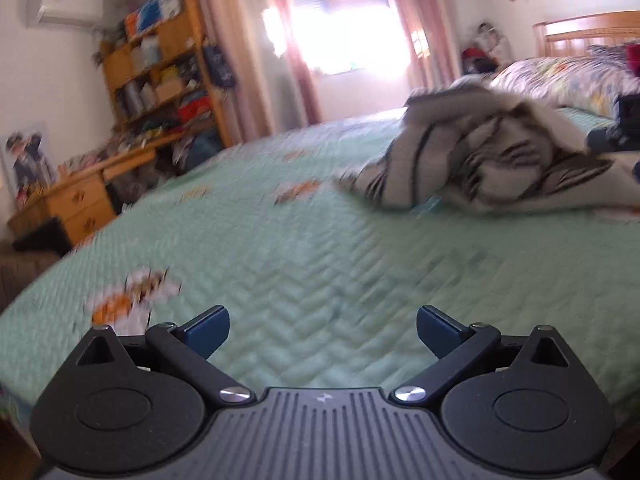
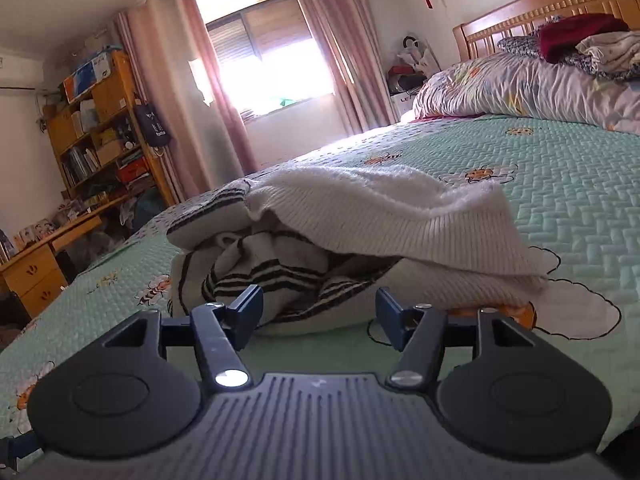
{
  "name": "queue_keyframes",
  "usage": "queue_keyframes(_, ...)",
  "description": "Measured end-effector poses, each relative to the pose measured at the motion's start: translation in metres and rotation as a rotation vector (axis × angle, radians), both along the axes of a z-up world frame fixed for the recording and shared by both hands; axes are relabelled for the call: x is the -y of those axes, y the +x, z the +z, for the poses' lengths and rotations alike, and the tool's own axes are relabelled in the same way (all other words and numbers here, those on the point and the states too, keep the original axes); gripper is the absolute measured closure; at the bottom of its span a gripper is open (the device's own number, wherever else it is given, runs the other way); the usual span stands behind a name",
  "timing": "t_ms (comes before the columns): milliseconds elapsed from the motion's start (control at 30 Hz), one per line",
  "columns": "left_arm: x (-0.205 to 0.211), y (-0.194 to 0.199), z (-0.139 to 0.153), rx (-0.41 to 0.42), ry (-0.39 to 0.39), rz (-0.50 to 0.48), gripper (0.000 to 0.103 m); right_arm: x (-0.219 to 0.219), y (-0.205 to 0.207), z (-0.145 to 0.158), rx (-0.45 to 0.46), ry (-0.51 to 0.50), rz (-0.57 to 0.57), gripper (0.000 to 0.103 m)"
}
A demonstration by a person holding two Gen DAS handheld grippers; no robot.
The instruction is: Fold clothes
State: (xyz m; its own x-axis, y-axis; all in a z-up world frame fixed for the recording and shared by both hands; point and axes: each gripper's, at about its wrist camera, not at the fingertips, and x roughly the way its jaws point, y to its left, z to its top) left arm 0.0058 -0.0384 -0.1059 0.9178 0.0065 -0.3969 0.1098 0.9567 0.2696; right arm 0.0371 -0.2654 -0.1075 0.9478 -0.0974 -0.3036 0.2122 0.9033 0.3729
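Right claw: jaws spread wide, nothing between the blue pads, held low and nearly level just in front of the crumpled sweater; no fabric touches either finger, so it reads as free of the garment and placed to go in under the near hem. Left claw: jaws likewise wide and empty, hovering over bare bedspread, well apart from the sweater, which in this view lies up and to the right; the blur makes finer detail uncertain. Item: one knit sweater, cream ribbing with dark stripes, heaped on itself on the bed, upper layer flopped over a striped inner fold, not yet laid flat, so judged at the very start of a fold. Support: mint-green quilted bedspread with bee motifs, giving a broad soft surface for spreading the garment. Beyond: floral pillow at the wooden headboard, with a stack of other clothes on top, probably parked clear of the working area. Background: wooden shelving, desk, pink curtains, bright window. Dark object at the left view's right edge is probably the other claw, not confirmable.
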Motion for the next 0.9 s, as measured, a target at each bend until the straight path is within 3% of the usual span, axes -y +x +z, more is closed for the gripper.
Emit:
queue_keyframes(133, 0.032, 0.002, 0.019, 0.040, 0.014, -0.100, 0.001, 0.022, -0.009, -0.001, 0.023, 0.040, -0.006, 0.032)
queue_keyframes(333, 0.057, 0.014, 0.011, -0.093, -0.030, -0.137, 0.001, 0.062, -0.013, -0.011, 0.021, 0.215, 0.000, 0.031)
queue_keyframes(533, 0.070, 0.014, 0.013, -0.132, -0.037, -0.126, 0.001, 0.077, -0.026, -0.018, 0.103, 0.286, 0.100, 0.031)
queue_keyframes(600, 0.079, 0.013, 0.015, -0.139, -0.029, -0.120, 0.001, 0.078, -0.030, -0.021, 0.064, 0.271, 0.099, 0.031)
queue_keyframes(800, 0.101, -0.006, 0.026, -0.108, -0.011, -0.173, 0.001, 0.066, -0.047, -0.013, 0.031, 0.034, 0.056, 0.031)
queue_keyframes(900, 0.100, -0.014, 0.027, -0.107, -0.016, -0.180, 0.001, 0.064, -0.052, -0.013, -0.002, 0.001, 0.060, 0.031)
